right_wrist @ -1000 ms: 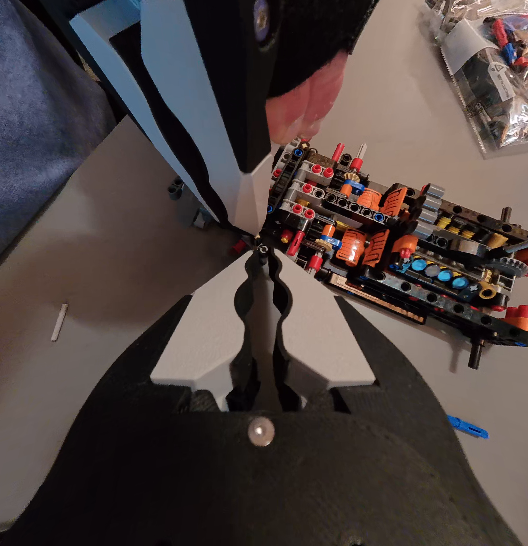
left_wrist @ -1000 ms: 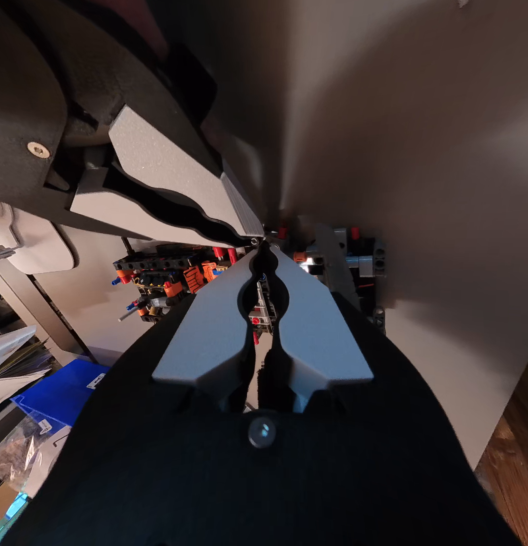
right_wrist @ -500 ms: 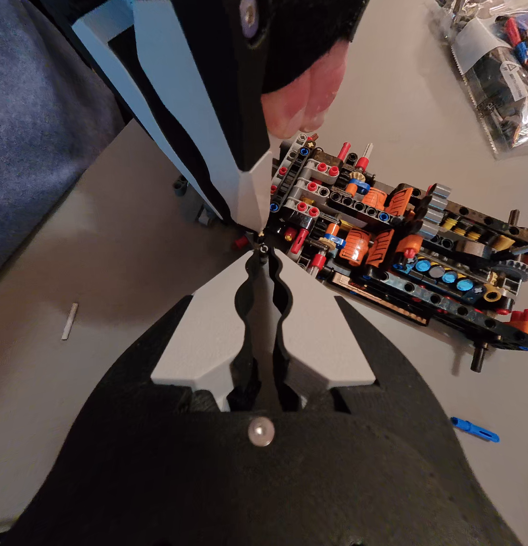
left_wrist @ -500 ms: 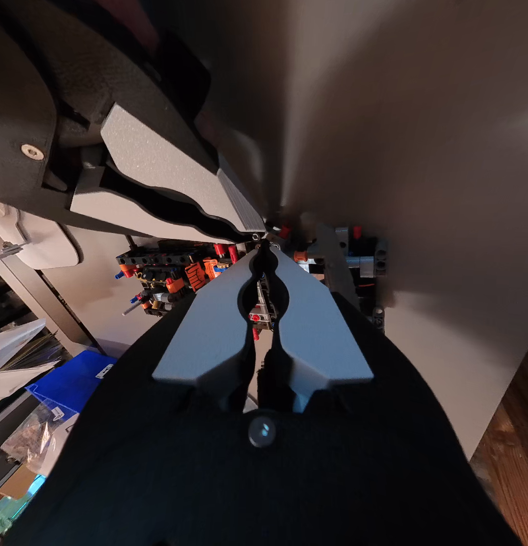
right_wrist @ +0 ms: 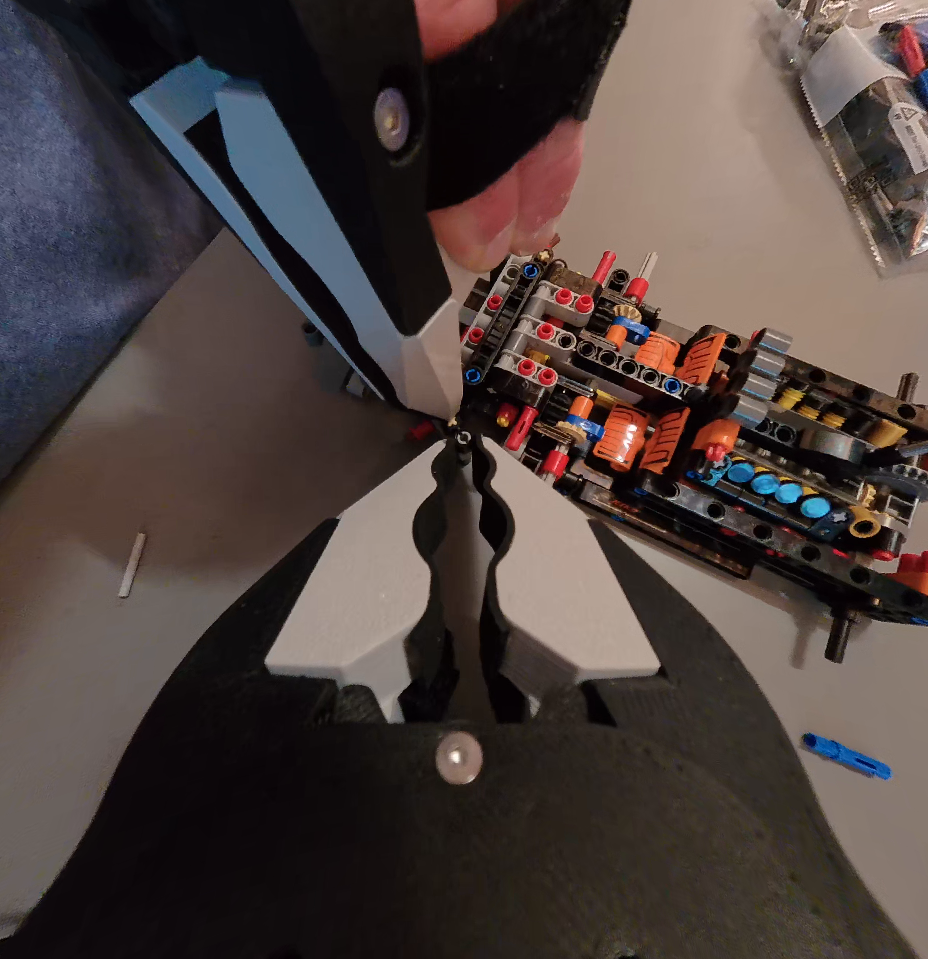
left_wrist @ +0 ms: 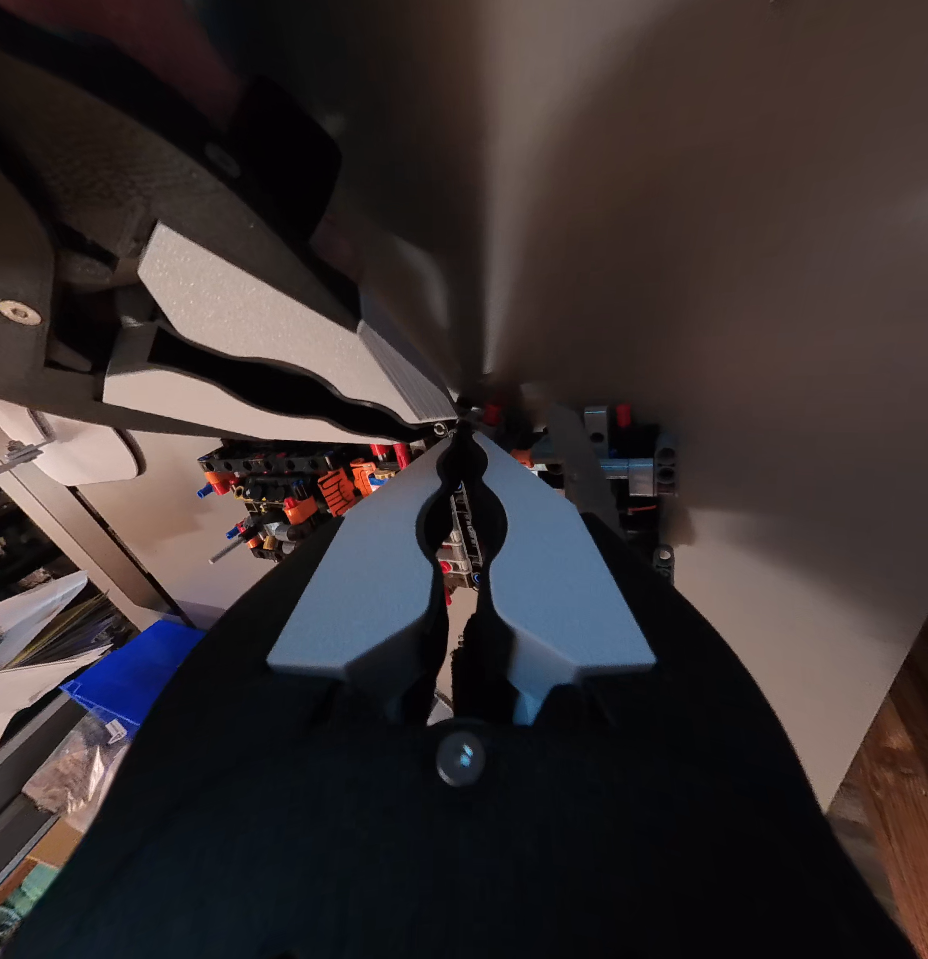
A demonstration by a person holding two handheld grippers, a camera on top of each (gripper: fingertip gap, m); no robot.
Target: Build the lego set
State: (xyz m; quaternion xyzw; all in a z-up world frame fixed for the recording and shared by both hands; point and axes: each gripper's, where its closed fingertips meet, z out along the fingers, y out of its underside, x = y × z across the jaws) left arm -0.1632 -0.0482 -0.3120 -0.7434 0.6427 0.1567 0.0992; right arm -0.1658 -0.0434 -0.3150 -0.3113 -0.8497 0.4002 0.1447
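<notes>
A pale table (left_wrist: 763, 259) is filling the left wrist view; the left gripper (left_wrist: 459, 433) is clenching a tiny piece (left_wrist: 441, 428), tip to tip with the right gripper (left_wrist: 425, 415), the lego model (left_wrist: 295, 493) just behind.

In the right wrist view the right gripper (right_wrist: 461, 441) is pinching the same piece (right_wrist: 462, 437). The model (right_wrist: 685, 441) is lying right of it, a blue pin (right_wrist: 846, 755) near its body, a parts bag (right_wrist: 877, 119) far right with unreadable print.

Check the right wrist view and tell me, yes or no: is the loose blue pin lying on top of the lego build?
No: the blue pin lies alone on the table, apart from the lego build.

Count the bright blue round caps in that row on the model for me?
4, in one slanting row along the lego model's near edge: first cap, second cap, third cap, fourth cap. Others may be hidden inside.
</notes>
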